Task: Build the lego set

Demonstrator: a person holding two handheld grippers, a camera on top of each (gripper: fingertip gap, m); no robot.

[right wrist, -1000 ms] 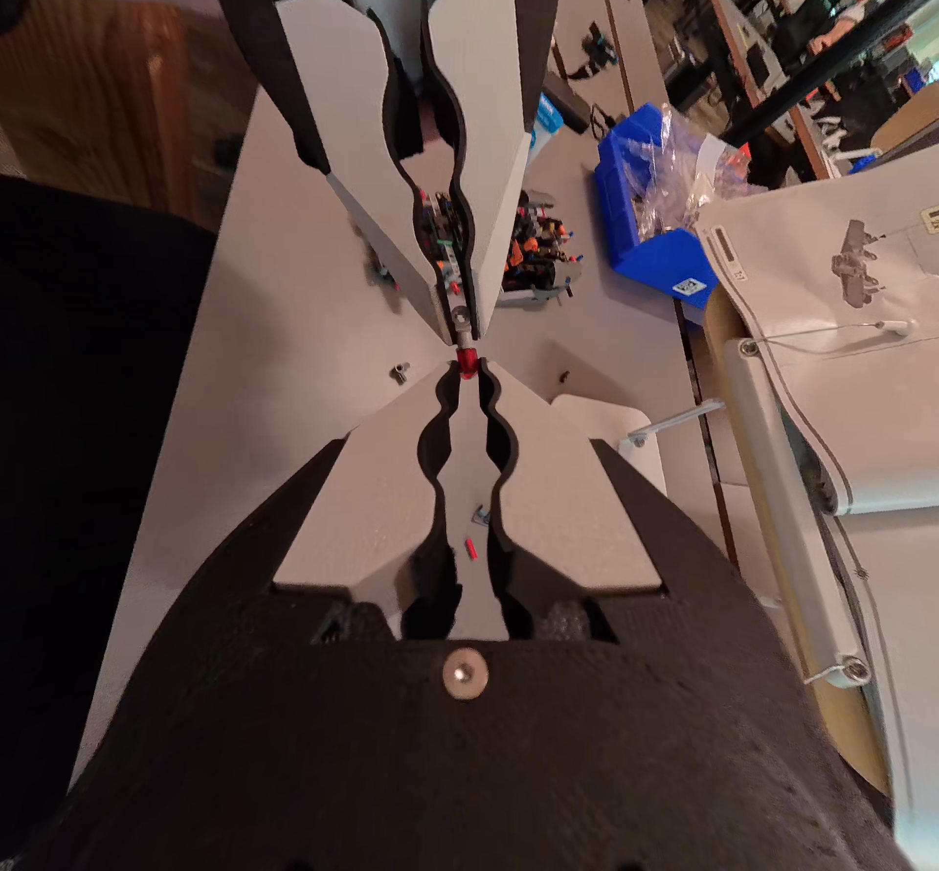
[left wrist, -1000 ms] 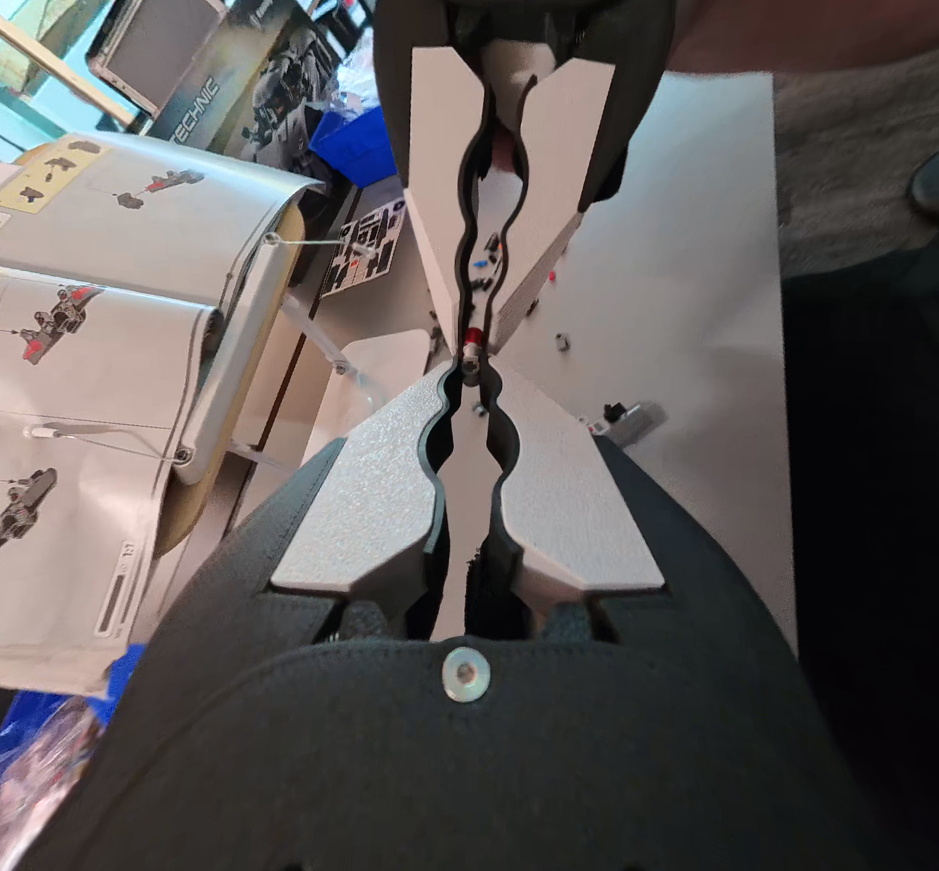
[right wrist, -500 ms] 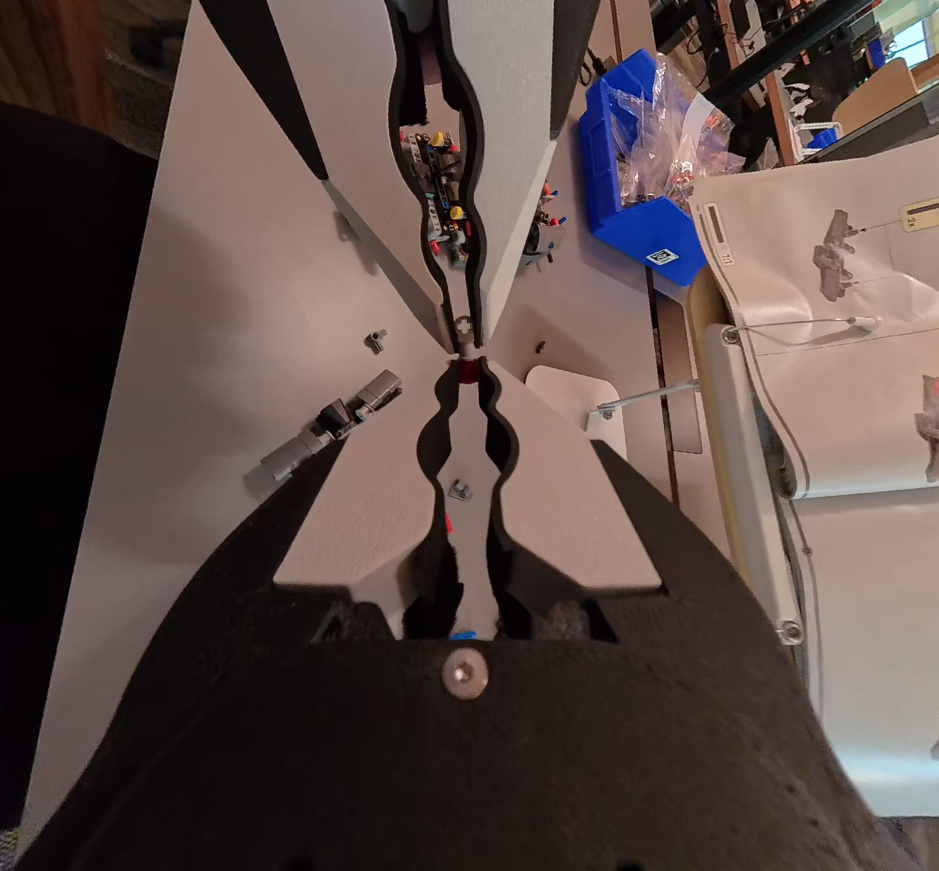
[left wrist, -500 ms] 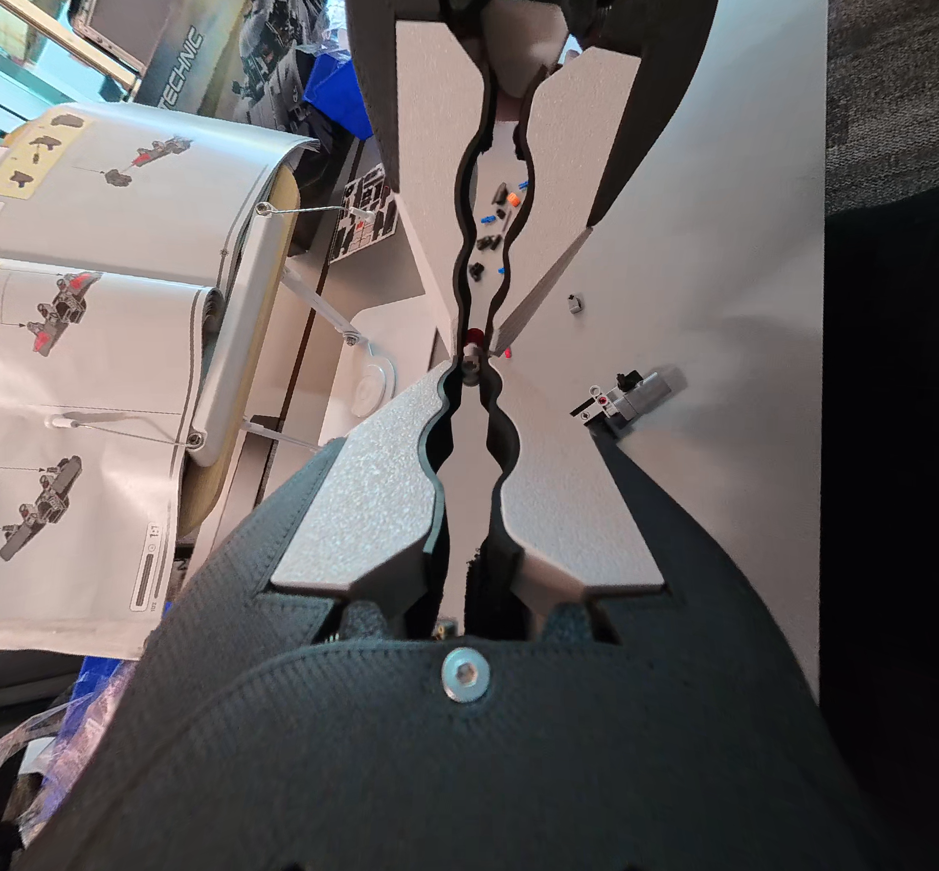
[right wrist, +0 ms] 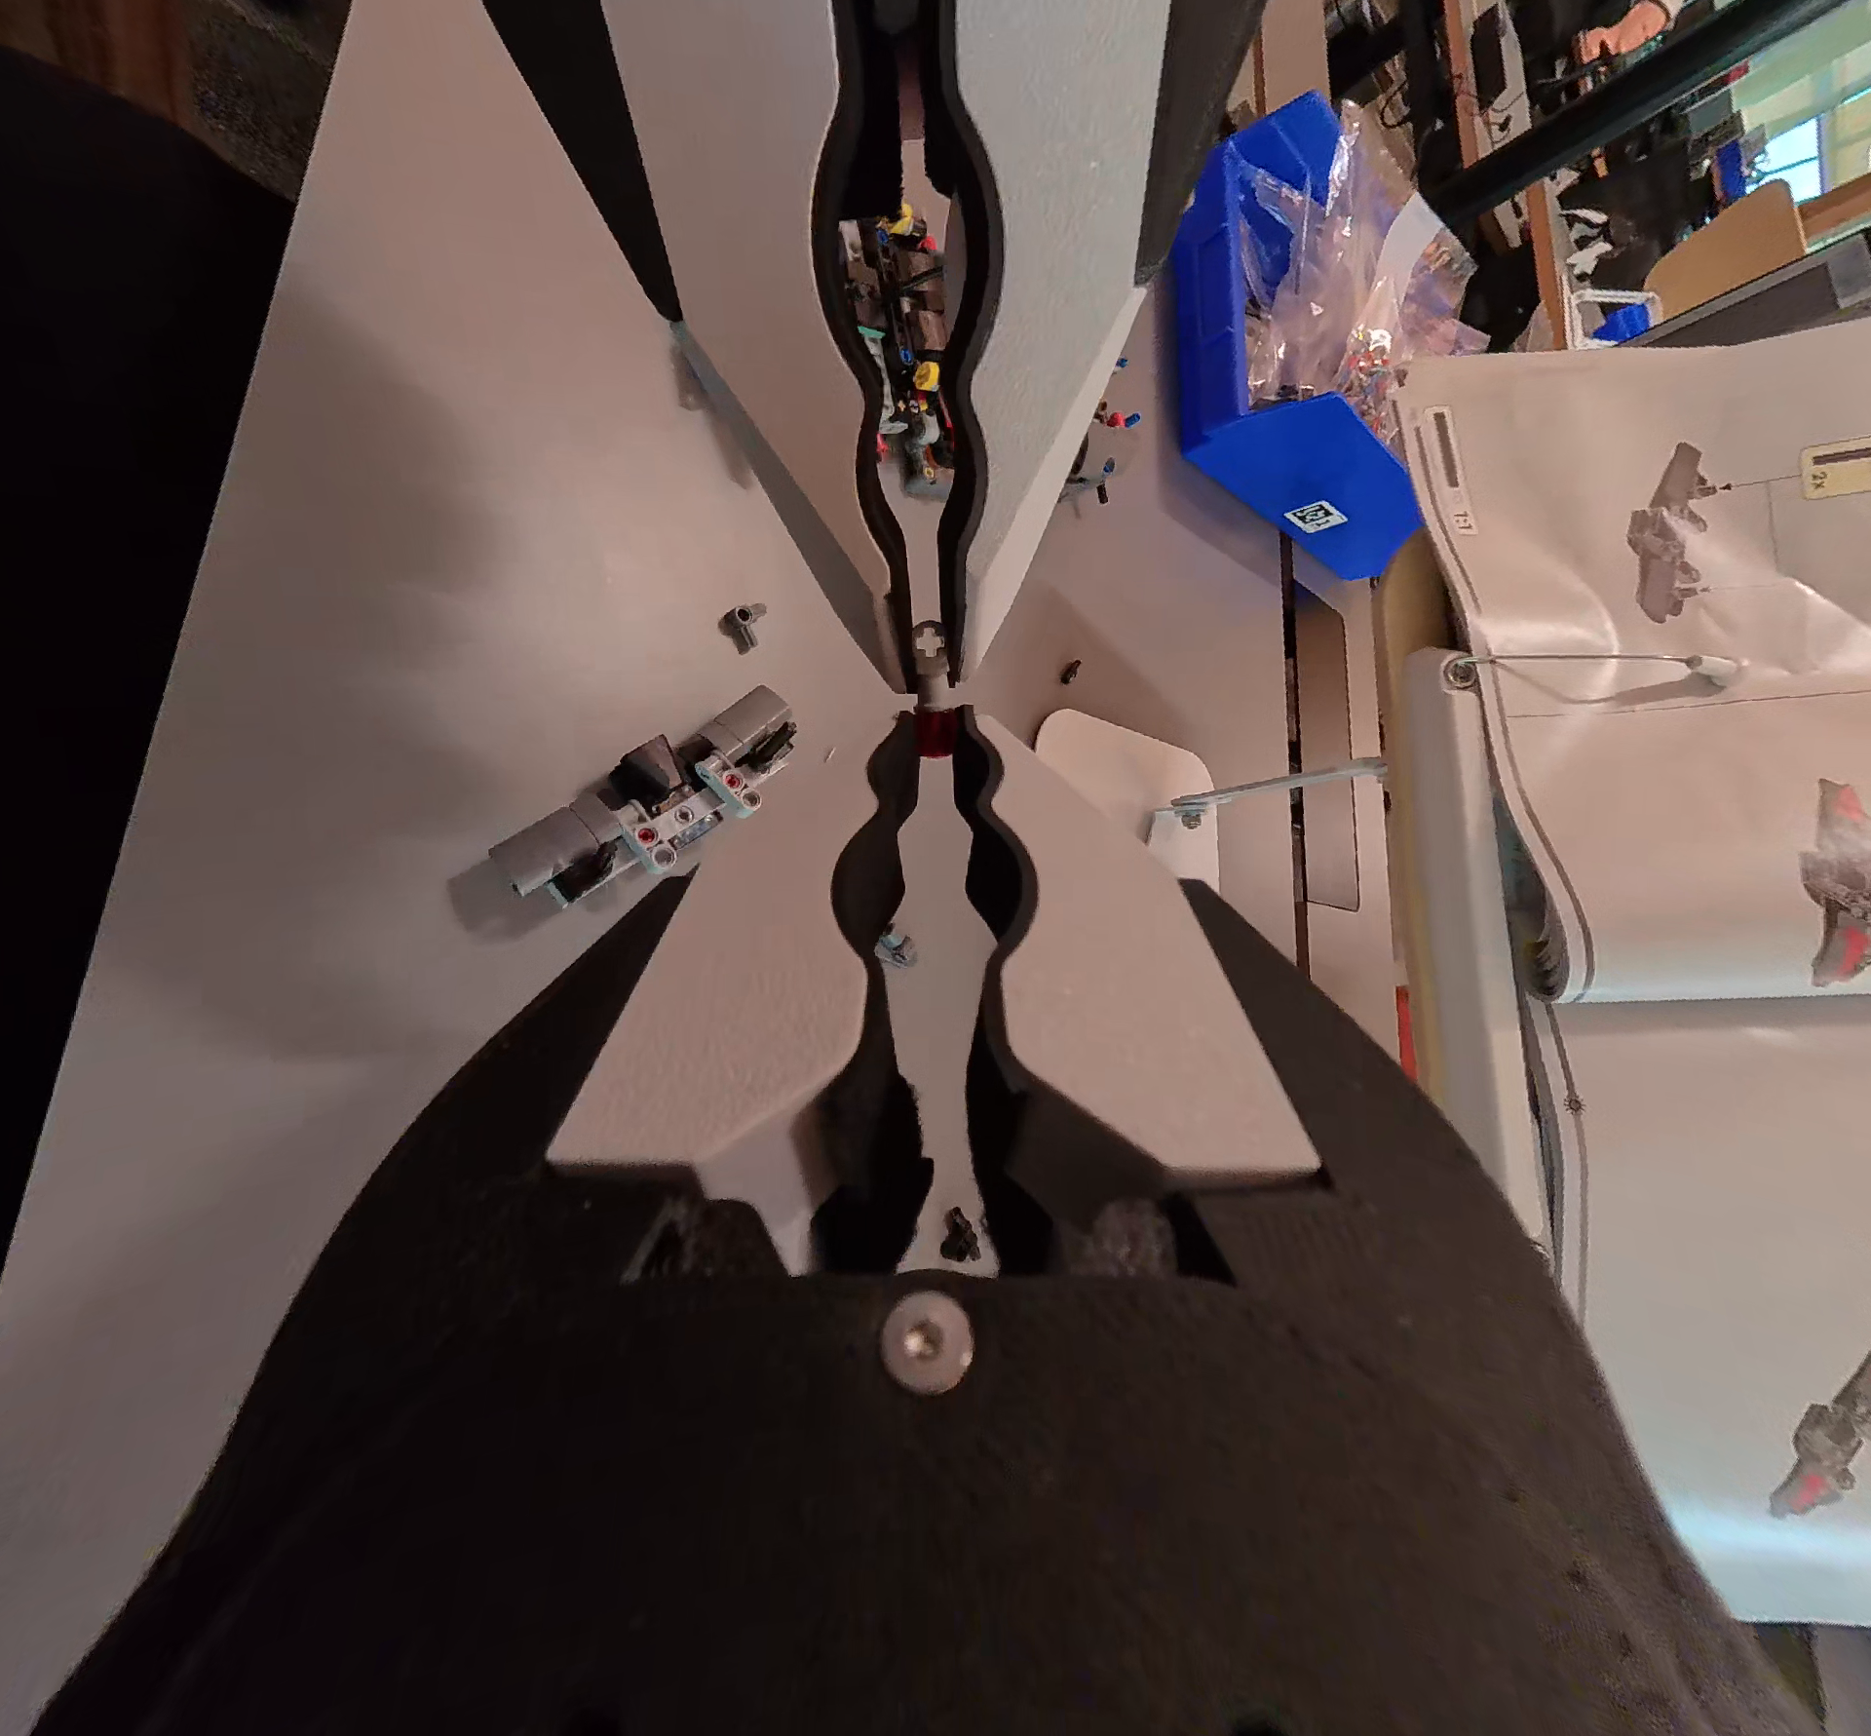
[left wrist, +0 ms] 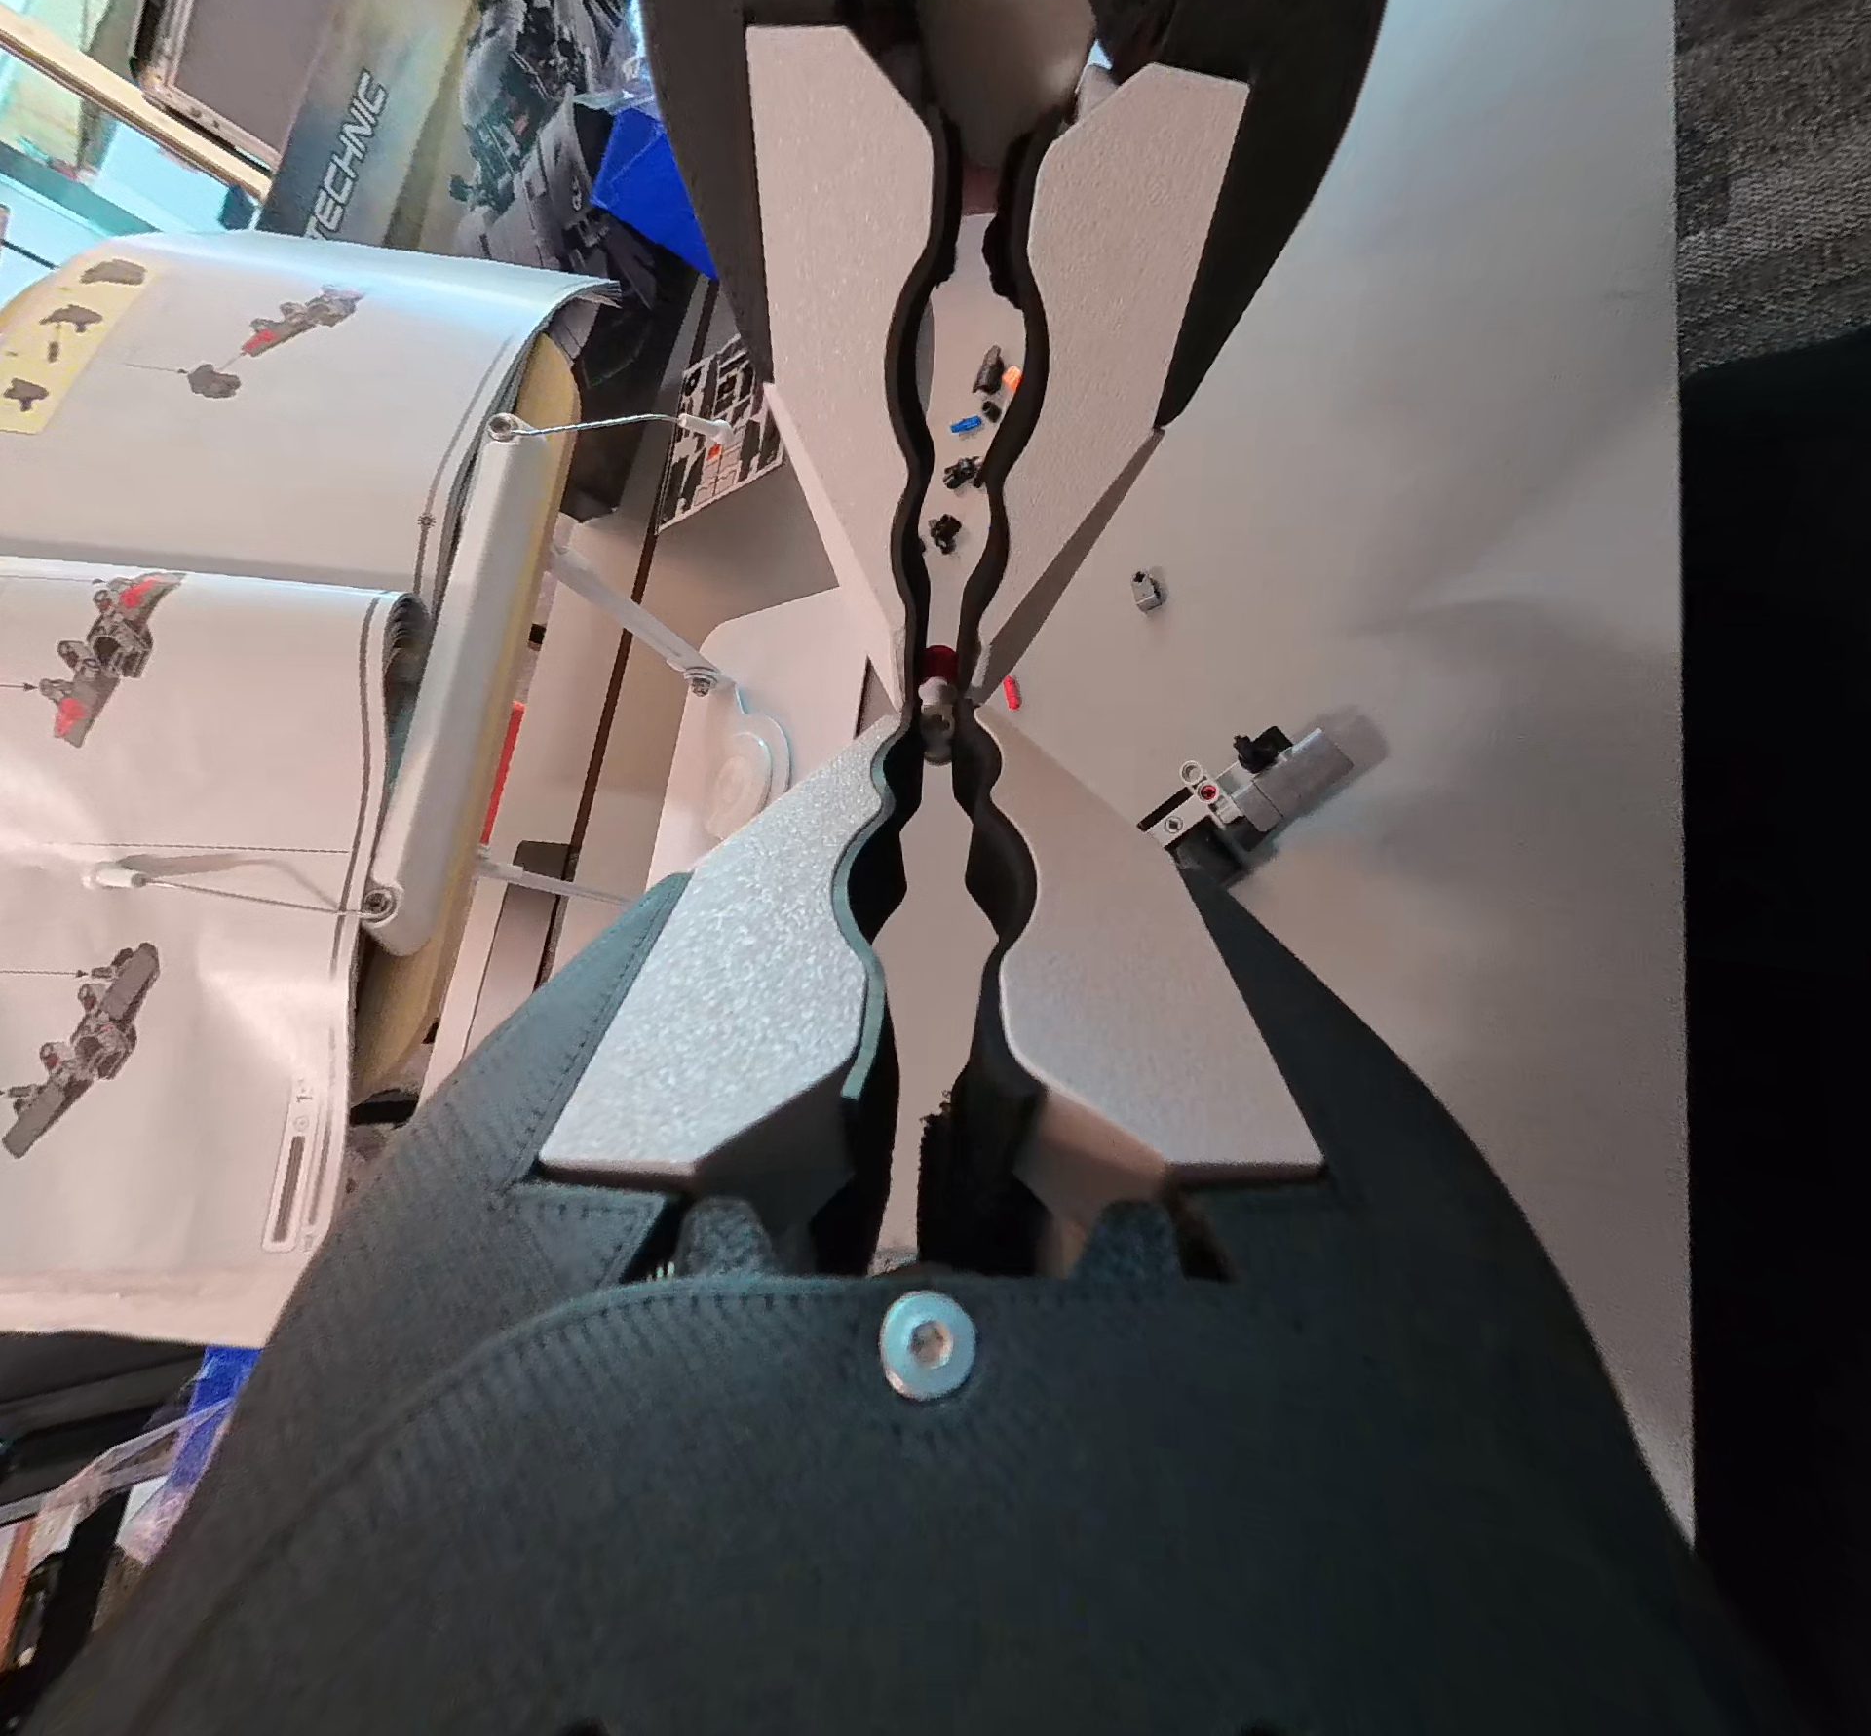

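Note:
My two grippers meet tip to tip above the white table (left wrist: 1417, 472). My left gripper (left wrist: 937, 748) is shut on a small grey axle piece (left wrist: 938, 720). In the right wrist view this piece (right wrist: 928, 646) shows a cross-shaped end. My right gripper (right wrist: 933, 737) is shut on a small red bush (right wrist: 933, 732), which also shows in the left wrist view (left wrist: 940, 663). The grey piece and the red bush touch end to end in one line. A small grey Lego assembly (right wrist: 648, 806) lies on the table below, also visible in the left wrist view (left wrist: 1255, 781).
An open instruction booklet (left wrist: 152, 776) stands on a holder at the table's side. A blue bin (right wrist: 1286, 462) holds bags of parts. The Lego box (left wrist: 456, 67) stands behind. A larger built model (right wrist: 906, 290) and loose small parts (left wrist: 952, 472) lie on the table. My two grippers' fingertips are within a few centimetres of each other.
Both grippers have moved together over the table, still tip to tip with the two pieces held. The small grey assembly has come into view beside them.

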